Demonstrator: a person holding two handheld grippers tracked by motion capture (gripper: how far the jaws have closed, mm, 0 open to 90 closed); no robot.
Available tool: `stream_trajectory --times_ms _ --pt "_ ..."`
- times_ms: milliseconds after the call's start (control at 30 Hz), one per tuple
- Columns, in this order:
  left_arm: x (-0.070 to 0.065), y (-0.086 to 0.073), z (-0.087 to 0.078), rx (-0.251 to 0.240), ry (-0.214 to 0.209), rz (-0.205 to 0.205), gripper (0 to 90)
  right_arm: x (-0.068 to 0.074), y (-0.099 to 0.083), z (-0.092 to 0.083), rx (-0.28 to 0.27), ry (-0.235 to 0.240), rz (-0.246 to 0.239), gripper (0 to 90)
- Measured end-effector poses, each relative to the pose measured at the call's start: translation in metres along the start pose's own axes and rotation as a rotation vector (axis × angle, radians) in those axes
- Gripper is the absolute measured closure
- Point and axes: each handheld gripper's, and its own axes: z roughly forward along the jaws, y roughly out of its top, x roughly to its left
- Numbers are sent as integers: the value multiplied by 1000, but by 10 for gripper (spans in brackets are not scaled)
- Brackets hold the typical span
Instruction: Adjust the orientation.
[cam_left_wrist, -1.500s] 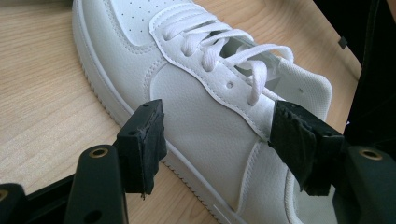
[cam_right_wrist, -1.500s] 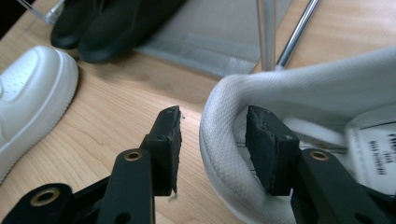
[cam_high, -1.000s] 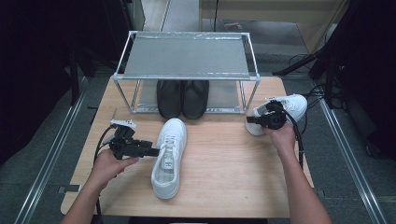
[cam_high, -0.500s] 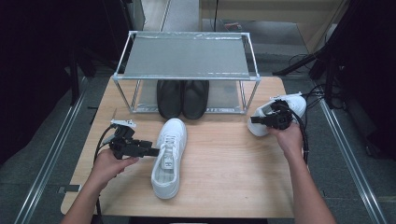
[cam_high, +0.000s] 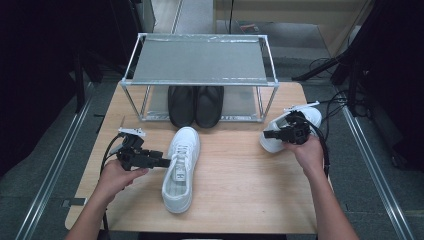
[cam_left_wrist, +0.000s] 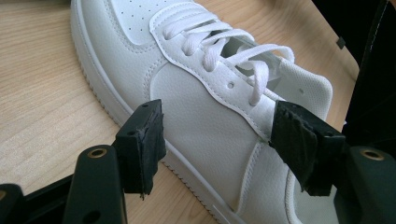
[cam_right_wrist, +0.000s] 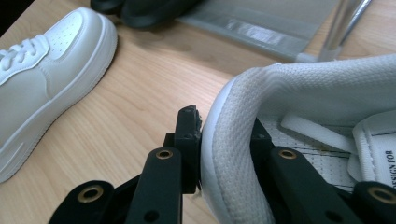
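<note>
Right gripper (cam_right_wrist: 224, 140) pinches the heel rim of the shoe (cam_high: 292, 131) at 3 o'clock, its jaws having just closed; left gripper (cam_left_wrist: 224, 144) stands wide open around the sneaker (cam_left_wrist: 205, 102), pads apart from it.

Both forearms were bare, with no sleeves. Each hand carried a black gripper, the left gripper (cam_high: 162, 163) and the right gripper (cam_high: 266, 134), trailing a black cable. Blocky black pads (cam_left_wrist: 142, 144) tipped the jaws, with brass-ringed screw holes below.
</note>
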Motion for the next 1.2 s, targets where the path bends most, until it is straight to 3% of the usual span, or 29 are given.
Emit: stream_trajectory --times_ms 333,1200 --pt "0 0 0 -1 -7 -4 347 33 -5 5 30 44 -32 750" --pt "0 0 0 -2 -5 -10 343 96 -27 35 118 80 -80 755"
